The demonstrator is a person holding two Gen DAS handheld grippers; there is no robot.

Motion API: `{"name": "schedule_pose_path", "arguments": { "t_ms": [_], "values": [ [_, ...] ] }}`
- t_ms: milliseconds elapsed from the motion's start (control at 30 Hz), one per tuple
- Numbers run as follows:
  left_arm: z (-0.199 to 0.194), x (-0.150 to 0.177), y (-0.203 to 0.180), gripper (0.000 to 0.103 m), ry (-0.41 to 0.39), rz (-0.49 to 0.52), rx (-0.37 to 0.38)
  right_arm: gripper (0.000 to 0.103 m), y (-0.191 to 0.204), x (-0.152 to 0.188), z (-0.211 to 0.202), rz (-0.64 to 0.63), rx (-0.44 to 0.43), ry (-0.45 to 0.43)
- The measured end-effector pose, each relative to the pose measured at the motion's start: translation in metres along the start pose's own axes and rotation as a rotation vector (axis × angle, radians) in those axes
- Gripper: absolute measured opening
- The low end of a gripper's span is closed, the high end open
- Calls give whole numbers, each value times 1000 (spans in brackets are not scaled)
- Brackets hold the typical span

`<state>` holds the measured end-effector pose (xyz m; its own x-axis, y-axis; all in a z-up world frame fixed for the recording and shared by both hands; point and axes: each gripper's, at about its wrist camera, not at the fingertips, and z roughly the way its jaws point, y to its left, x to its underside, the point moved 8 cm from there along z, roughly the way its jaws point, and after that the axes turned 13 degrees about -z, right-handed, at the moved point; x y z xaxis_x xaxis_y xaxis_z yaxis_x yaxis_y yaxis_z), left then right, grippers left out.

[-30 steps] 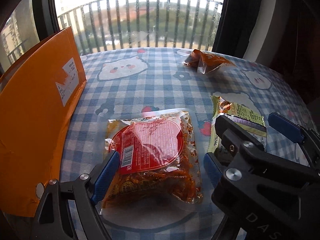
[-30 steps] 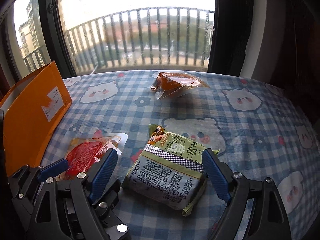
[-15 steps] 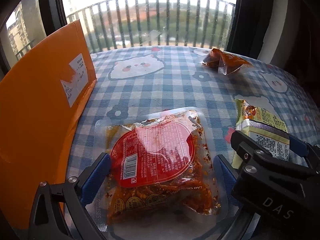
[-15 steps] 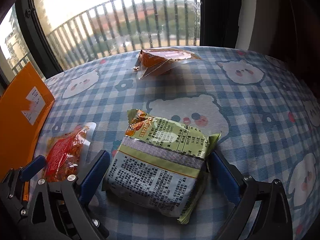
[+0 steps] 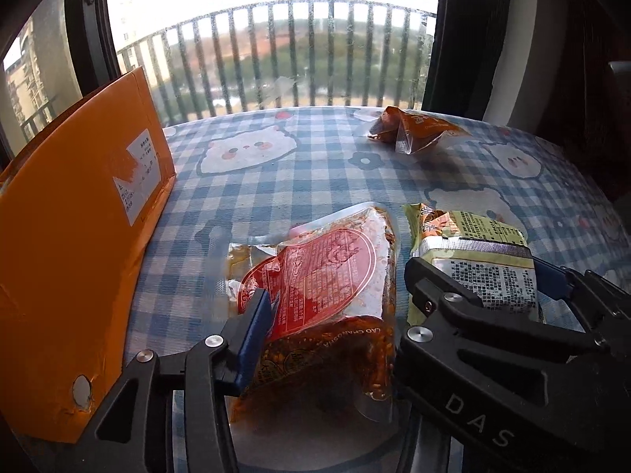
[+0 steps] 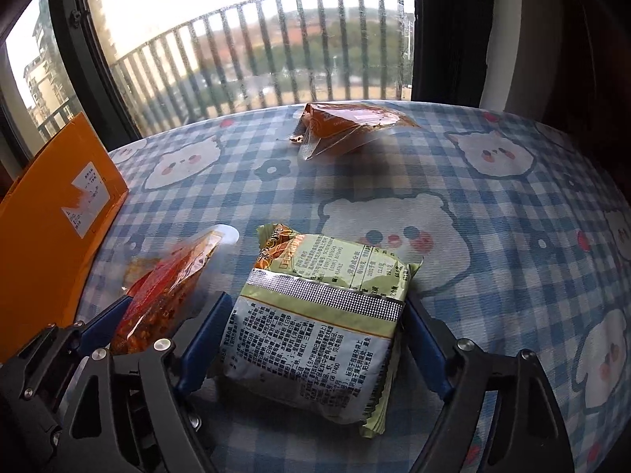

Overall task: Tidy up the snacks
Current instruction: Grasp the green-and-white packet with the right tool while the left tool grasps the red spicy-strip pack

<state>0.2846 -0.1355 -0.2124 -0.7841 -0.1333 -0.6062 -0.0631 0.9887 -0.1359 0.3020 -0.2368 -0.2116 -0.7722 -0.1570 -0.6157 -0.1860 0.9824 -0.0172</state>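
Closing on the red packet (image 5: 319, 295), the left gripper (image 5: 323, 339) hides its right finger behind the right gripper (image 6: 311, 339), itself closing around the green packet (image 6: 319, 323).

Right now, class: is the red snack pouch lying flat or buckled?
Buckled: the red snack pouch bows up off the tablecloth as the left gripper closes on it.

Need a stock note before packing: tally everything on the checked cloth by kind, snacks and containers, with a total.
Red chilli snack pouch: 1
Green-yellow snack packet: 1
Orange snack pouch, at the far edge: 1
Orange cardboard box: 1
Total: 4 things, 3 snacks and 1 box.
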Motion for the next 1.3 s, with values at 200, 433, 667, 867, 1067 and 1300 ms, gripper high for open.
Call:
{"name": "schedule_pose_path", "arguments": {
  "t_ms": [200, 433, 667, 867, 1067, 1300],
  "values": [
    [-9, 5, -5, 43, 10, 11, 38, 85, 0, 3, -13, 1, 26, -15],
    [-24, 13, -8, 41, 3, 37, 53, 85, 7, 10, -31, 5, 29, -33],
    [-51, 17, -8, 39, -30, 54, 61, 85, 12, 15, -57, 30, 25, -68],
    [-82, 17, -11, 38, -75, 66, 74, 85, 14, 17, -87, 53, 32, -114],
    [-114, 17, -12, 37, -124, 82, 89, 85, 17, 18, -118, 83, 36, -164],
    [-151, 10, -9, 37, -185, 92, 104, 85, 27, 13, -157, 79, 58, -229]
  ]
}}
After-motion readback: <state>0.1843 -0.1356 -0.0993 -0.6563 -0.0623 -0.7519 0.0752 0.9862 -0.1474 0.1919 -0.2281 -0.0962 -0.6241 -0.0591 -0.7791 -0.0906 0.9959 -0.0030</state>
